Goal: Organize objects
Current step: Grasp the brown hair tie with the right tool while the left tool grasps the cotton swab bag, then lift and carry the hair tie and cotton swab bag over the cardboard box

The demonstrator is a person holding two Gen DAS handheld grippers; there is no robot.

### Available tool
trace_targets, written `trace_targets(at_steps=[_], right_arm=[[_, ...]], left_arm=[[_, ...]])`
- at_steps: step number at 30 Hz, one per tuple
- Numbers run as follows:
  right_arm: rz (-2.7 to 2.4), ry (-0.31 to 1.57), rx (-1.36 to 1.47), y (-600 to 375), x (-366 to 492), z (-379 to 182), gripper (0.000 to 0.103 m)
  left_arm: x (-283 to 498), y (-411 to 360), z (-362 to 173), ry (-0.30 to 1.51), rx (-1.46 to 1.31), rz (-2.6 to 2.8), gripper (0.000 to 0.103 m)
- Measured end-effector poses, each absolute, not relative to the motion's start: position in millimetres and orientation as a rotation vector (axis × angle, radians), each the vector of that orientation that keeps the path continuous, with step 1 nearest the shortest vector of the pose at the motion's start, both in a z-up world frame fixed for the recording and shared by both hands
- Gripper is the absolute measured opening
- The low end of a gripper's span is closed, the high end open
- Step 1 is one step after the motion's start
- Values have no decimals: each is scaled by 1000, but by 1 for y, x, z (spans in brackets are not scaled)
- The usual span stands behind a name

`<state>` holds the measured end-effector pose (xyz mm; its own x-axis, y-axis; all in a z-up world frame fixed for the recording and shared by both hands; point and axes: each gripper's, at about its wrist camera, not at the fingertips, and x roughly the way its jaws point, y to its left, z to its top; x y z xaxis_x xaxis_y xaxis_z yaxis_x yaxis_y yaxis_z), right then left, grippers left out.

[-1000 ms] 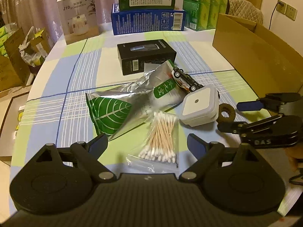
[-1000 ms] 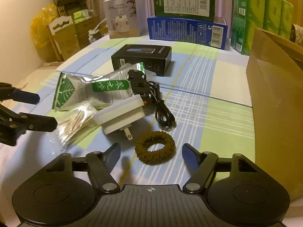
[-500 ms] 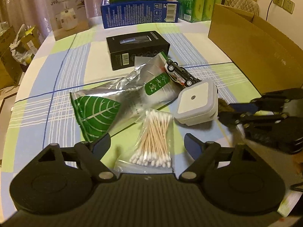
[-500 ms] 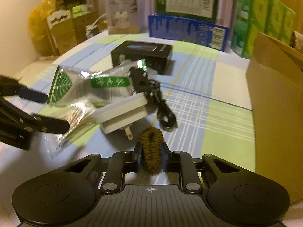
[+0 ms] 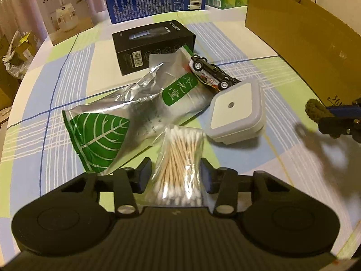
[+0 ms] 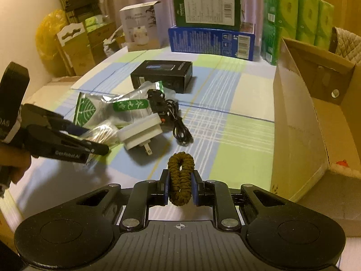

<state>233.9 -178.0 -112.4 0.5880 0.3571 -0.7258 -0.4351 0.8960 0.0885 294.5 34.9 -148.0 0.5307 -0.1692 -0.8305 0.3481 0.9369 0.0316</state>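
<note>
Checked blue and green cloth covered the desk [image 6: 225,122], with a cardboard box [image 6: 300,122] standing open on its right side. The right tongs [image 6: 179,186] were clenched on a brown hair tie [image 6: 179,176], lifted clear of the cloth. The left tongs [image 5: 175,175] straddled a bag of cotton swabs [image 5: 180,158], their jaws spread on either side of it, beside a foil pouch [image 5: 126,117] and a white night-light plug [image 5: 234,110].

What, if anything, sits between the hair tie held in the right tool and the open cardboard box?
Nothing visible does. The right tool holds the hair tie above bare tablecloth, and the cardboard box stands to its right. The plug adapter and black cable lie to the left.
</note>
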Motion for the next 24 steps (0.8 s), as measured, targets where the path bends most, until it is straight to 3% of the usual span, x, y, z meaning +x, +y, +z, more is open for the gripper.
trace_targets(at_steps=[3,6,24], right_arm=[[473,817,-91,-178,232,-112,16],[474,822,-72,-179,232,-111,16],[441,747,-40,-199,205,-85,16]], left_arm=[[293,32,-147,970,200,-320,25],[290,29,-145,991,194,-306,22],[225,15,-107,943,28,-220,21]])
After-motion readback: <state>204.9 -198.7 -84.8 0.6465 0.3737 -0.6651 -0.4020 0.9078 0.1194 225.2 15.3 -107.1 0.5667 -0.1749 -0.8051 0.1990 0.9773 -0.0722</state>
